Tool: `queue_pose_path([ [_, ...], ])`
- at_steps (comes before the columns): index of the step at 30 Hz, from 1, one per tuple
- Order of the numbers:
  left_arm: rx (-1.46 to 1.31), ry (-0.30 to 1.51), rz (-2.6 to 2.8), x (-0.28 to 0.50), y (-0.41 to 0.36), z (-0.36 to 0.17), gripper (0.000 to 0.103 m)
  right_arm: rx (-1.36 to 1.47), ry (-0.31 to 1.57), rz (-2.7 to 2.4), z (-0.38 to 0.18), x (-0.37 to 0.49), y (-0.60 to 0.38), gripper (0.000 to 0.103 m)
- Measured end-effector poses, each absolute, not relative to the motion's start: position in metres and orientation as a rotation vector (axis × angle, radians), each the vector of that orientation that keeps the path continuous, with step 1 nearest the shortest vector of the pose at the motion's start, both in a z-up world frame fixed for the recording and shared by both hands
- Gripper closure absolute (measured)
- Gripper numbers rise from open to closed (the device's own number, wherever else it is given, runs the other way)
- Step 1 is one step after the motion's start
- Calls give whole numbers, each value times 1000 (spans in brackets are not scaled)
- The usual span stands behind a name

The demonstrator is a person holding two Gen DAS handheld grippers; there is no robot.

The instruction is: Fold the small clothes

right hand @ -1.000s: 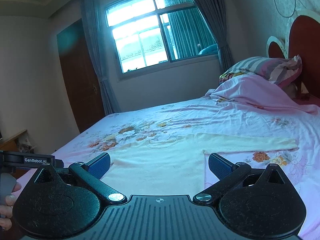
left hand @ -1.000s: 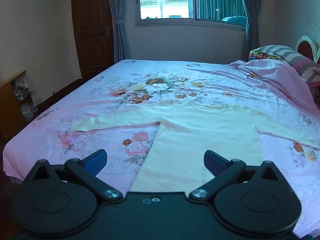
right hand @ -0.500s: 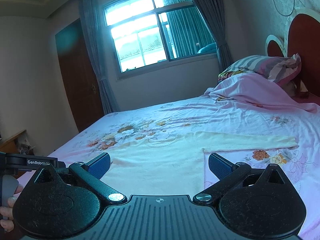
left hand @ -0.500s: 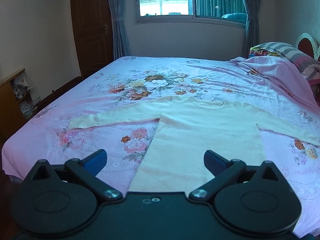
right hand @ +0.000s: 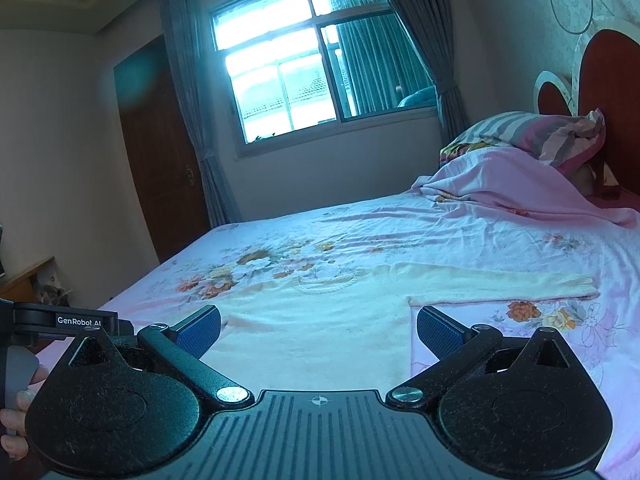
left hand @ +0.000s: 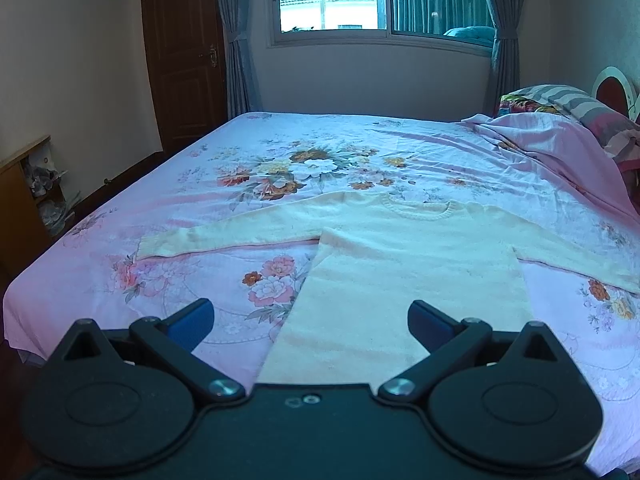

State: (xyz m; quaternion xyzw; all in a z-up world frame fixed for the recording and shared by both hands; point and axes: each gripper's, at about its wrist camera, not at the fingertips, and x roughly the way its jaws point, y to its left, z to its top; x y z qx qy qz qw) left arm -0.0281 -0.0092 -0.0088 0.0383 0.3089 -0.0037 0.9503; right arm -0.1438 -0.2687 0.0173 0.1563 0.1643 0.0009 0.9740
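Note:
A cream knitted sweater point(left hand: 404, 264) lies flat on the pink floral bed sheet point(left hand: 280, 148), collar away from me and both sleeves spread out to the sides. My left gripper point(left hand: 310, 316) hovers open above the sweater's hem, holding nothing. In the right wrist view the same sweater point(right hand: 320, 320) shows its right sleeve stretched toward the headboard. My right gripper point(right hand: 318, 330) is open too, above the sweater's lower body, nothing between its blue pads point(right hand: 438, 336). The left gripper's body point(right hand: 64, 322) and a hand appear at that view's left edge.
A bunched pink blanket point(left hand: 560, 148) and striped pillows point(right hand: 532, 136) lie at the head of the bed by a red headboard point(right hand: 608, 92). A wooden shelf point(left hand: 24, 204) stands beyond the bed's left side. A window, curtains and a dark door are at the far wall.
Both views shifted slightly; the left gripper tilted down a little toward the sweater. The sweater has not moved and both grippers stay open.

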Motion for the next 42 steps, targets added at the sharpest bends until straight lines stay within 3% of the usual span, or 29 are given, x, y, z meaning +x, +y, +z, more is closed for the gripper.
queue_pose_path([
  [26, 71, 665, 26, 4, -3, -12, 1, 285, 387, 24, 7, -115, -258, 0],
  [42, 66, 720, 102, 51, 25, -34, 1, 249, 422, 55, -2, -55, -240, 0],
])
